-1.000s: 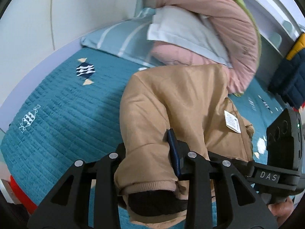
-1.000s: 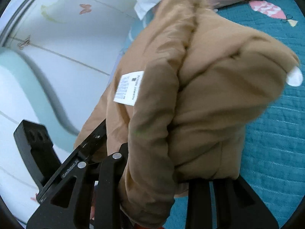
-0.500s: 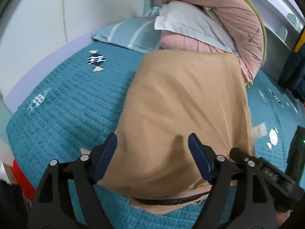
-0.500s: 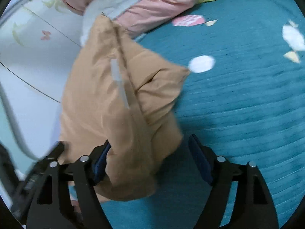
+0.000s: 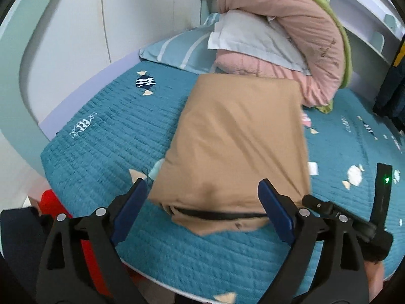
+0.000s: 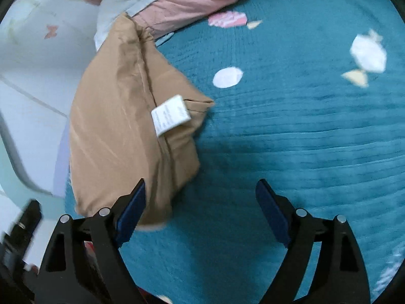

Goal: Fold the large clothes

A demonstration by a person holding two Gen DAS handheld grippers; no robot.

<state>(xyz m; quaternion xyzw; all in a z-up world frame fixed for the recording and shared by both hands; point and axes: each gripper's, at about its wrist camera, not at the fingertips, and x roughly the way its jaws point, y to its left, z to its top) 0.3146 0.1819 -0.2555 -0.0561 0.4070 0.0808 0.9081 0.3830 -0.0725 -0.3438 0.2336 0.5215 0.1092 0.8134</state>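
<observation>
A tan padded jacket (image 5: 235, 136) lies folded into a rectangle on the teal quilted bed (image 5: 106, 136). Its dark hem edge faces my left gripper (image 5: 202, 210), which is open and empty just in front of it. In the right wrist view the jacket (image 6: 121, 116) lies at the left with a white care label (image 6: 170, 115) showing. My right gripper (image 6: 200, 210) is open and empty, with its left fingertip (image 6: 133, 202) beside the jacket's near corner.
A pink duvet (image 5: 291, 25), a white pillow (image 5: 253, 43) and a striped blue pillow (image 5: 182, 48) are piled at the head of the bed. A white wall (image 5: 63, 38) runs along the left. Dark clothing (image 5: 392, 86) hangs at the right. The bed's front edge (image 5: 162, 278) is near.
Both grippers held the jacket up a second ago. They have since let go and opened, and the jacket has dropped flat onto the bed. Both grippers have drawn back slightly.
</observation>
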